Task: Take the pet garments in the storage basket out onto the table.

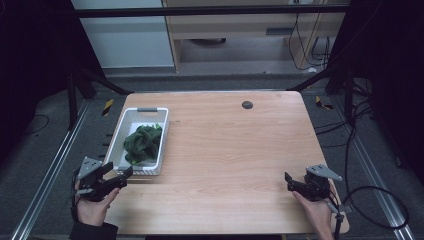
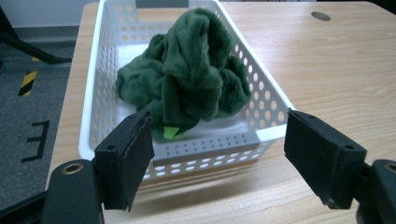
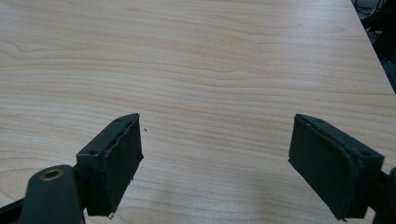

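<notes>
A white perforated basket stands at the table's left side, with a crumpled dark green cloth lying in it. My left gripper is held just in front of the basket's near wall, open, nothing between its jaws. Over bare wood near the table's front right corner, my right gripper is open and holds nothing.
The wooden table has a small dark round cap near its far edge. A metal frame and cables surround the table on the floor. A small green tag shows under the cloth.
</notes>
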A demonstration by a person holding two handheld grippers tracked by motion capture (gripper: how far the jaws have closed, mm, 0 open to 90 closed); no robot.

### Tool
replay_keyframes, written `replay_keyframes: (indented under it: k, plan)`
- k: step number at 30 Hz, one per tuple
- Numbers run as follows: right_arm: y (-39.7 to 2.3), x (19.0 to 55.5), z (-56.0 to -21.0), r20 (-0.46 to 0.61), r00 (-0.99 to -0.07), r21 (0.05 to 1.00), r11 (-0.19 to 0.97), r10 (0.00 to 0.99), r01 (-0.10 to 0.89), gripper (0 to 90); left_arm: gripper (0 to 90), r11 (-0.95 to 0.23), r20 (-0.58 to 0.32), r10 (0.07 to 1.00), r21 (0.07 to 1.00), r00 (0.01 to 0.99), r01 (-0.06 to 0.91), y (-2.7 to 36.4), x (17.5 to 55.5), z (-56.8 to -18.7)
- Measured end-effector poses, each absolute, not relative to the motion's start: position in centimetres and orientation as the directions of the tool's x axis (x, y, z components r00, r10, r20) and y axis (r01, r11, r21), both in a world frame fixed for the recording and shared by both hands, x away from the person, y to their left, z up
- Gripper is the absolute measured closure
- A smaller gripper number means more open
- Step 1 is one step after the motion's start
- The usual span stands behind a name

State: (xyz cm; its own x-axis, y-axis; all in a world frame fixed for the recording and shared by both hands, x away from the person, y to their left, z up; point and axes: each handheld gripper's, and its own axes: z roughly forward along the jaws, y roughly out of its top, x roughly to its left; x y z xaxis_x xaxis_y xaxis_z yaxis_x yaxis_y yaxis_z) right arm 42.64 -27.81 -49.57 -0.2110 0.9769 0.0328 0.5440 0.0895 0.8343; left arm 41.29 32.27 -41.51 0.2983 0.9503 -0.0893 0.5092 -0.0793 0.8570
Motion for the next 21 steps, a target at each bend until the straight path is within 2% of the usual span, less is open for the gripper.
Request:
replay_keyframes:
  k: [8, 21]
  plan:
    - [-27.4, 42.6, -49.5, 0.024, -0.221, 0.829, 0.105, 0.975, 0.550, 16.2, 20.5, -0.091, -0.090, 0.940, 0.863, 0.329, 0.498, 32.0, 42.9, -39.3]
    - [-27.2, 42.5, -49.5, 0.026, -0.226, 0.823, 0.107, 0.974, 0.558, 15.7, 19.6, -0.119, -0.073, 0.941, 0.844, 0.331, 0.523, 31.7, 45.4, -38.1]
